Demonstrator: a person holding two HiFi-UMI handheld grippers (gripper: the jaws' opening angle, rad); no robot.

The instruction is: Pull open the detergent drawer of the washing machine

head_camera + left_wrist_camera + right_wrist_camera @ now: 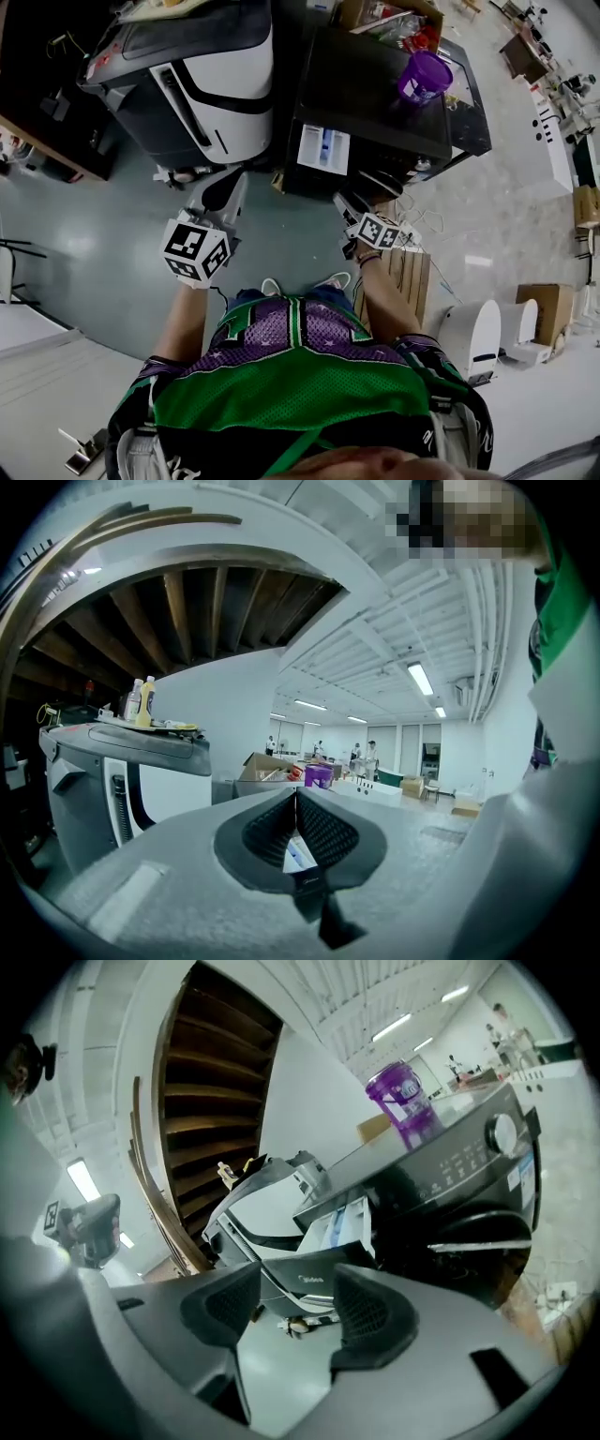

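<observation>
The black washing machine [375, 94] stands ahead of me with its detergent drawer [323, 148] pulled out, white and blue compartments showing. In the right gripper view the drawer [342, 1227] juts from the machine [450, 1176], and its black front panel shows between the jaws. My right gripper [295, 1297] is open, just short of that panel; in the head view the right gripper [349, 199] hangs below the drawer. My left gripper [230, 183] is off to the left, away from the drawer. In its own view the left gripper [296, 794] is shut with nothing held.
A purple detergent bottle [424, 75] stands on the black machine. A white and grey machine [197, 84] sits to the left. A wooden crate [408, 272] is by my right arm, with cables [422, 220] on the floor, a white bin [473, 337] and a cardboard box [548, 305].
</observation>
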